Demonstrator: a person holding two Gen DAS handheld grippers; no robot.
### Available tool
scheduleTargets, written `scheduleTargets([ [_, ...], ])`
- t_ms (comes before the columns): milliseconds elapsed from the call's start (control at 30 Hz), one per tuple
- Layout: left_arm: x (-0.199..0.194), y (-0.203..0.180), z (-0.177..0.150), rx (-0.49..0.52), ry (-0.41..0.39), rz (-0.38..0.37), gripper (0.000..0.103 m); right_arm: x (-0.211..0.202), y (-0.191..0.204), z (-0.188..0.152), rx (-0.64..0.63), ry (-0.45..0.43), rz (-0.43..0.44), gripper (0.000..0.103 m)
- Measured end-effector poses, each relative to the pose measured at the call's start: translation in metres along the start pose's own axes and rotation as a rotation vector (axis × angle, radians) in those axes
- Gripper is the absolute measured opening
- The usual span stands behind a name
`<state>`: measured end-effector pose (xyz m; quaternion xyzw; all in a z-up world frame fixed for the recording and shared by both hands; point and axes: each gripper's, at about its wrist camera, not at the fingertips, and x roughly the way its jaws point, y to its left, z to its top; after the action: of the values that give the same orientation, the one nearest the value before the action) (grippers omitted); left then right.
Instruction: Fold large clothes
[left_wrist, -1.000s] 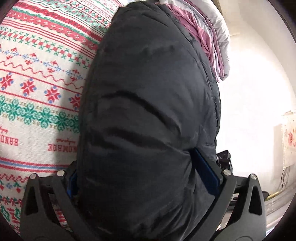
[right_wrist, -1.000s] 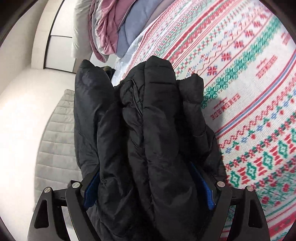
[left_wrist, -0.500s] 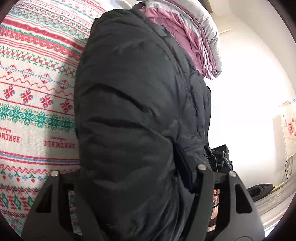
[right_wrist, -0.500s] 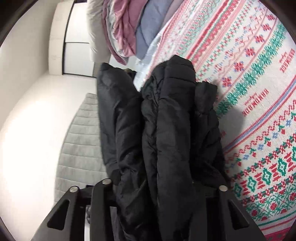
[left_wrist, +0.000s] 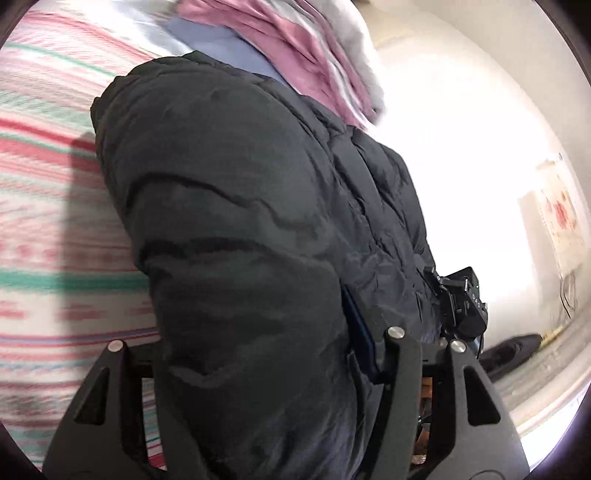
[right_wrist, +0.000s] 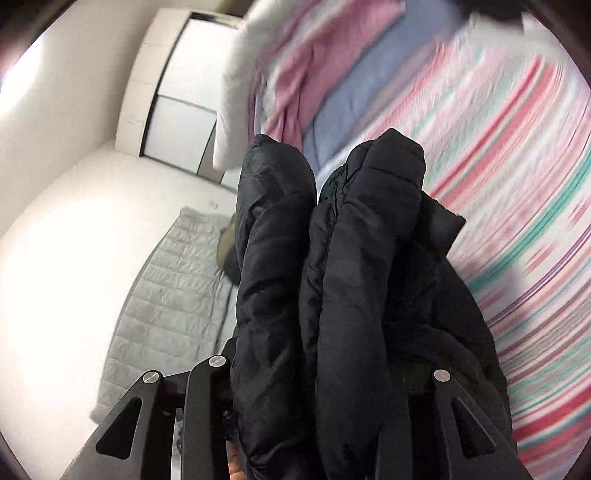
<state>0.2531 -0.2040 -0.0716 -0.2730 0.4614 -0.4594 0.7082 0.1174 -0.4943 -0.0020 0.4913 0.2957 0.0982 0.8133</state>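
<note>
A black puffer jacket (left_wrist: 240, 184) fills the left wrist view, bunched thick and lifted above the patterned bed cover (left_wrist: 44, 221). My left gripper (left_wrist: 255, 332) has its jaws closing on a fat fold of it; a blue pad (left_wrist: 360, 332) presses into the right side, and the other fingertip is hidden by fabric. In the right wrist view the jacket (right_wrist: 369, 240) hangs in several upright folds, and my right gripper (right_wrist: 332, 369) is shut on them. Part of the other gripper's black body (left_wrist: 461, 302) shows beyond the jacket's right edge.
Pink, blue and white bedding (right_wrist: 332, 74) is heaped at the head of the bed (right_wrist: 517, 184). A grey quilted mat (right_wrist: 166, 288) lies on the pale floor beside it, before a white wardrobe (right_wrist: 177, 103). A dark item (left_wrist: 513, 350) lies on the floor.
Both grippers have narrowed on the jacket and then risen with it, so the bed cover has dropped away and blurs. More floor and the bedding heap have come into view.
</note>
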Motion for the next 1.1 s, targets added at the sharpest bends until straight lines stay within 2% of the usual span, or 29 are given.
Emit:
scheduleTargets([
  [133,0.063,-0.045,0.012,0.061,0.063,-0.038,0.060,-0.067,-0.020,0.023,-0.011,-0.108,-0.058,0.035],
  [200,0.088,-0.048,0.014,0.043,0.075,-0.030,0.064,-0.095,-0.046,0.028,0.018,-0.163,-0.097,0.038],
  [267,0.116,-0.035,0.014,-0.010,0.077,0.020,0.071,-0.109,-0.080,0.028,0.074,-0.189,-0.187,0.043],
  [300,0.129,-0.024,0.011,-0.031,0.083,0.085,0.074,-0.111,-0.099,0.027,0.105,-0.185,-0.244,0.044],
  [333,0.138,-0.016,0.009,-0.035,0.098,0.129,0.075,-0.112,-0.117,0.026,0.134,-0.176,-0.301,0.050],
  [367,0.147,-0.006,0.005,-0.023,0.116,0.140,0.082,-0.111,-0.142,0.022,0.175,-0.156,-0.361,0.064],
  [400,0.150,-0.003,0.001,-0.013,0.117,0.139,0.085,-0.110,-0.159,0.018,0.200,-0.144,-0.359,0.068],
  [433,0.148,-0.003,-0.001,0.003,0.111,0.151,0.085,-0.109,-0.176,0.013,0.226,-0.134,-0.321,0.072],
  [500,0.144,-0.011,-0.003,0.051,0.106,0.182,0.086,-0.108,-0.189,0.007,0.247,-0.128,-0.260,0.073],
  [567,0.137,-0.021,-0.004,0.105,0.112,0.235,0.086,-0.111,-0.188,0.005,0.234,-0.133,-0.256,0.075],
  [700,0.124,-0.046,-0.002,0.207,0.098,0.347,0.086,-0.124,-0.172,0.004,0.196,-0.126,-0.329,0.075],
  [900,0.078,-0.075,-0.046,0.354,0.046,0.425,0.089,-0.146,-0.113,-0.010,0.053,-0.161,-0.478,0.075],
  [1100,0.059,-0.103,-0.087,0.454,0.035,0.541,0.091,-0.173,-0.048,-0.052,-0.127,-0.187,-0.582,0.081],
])
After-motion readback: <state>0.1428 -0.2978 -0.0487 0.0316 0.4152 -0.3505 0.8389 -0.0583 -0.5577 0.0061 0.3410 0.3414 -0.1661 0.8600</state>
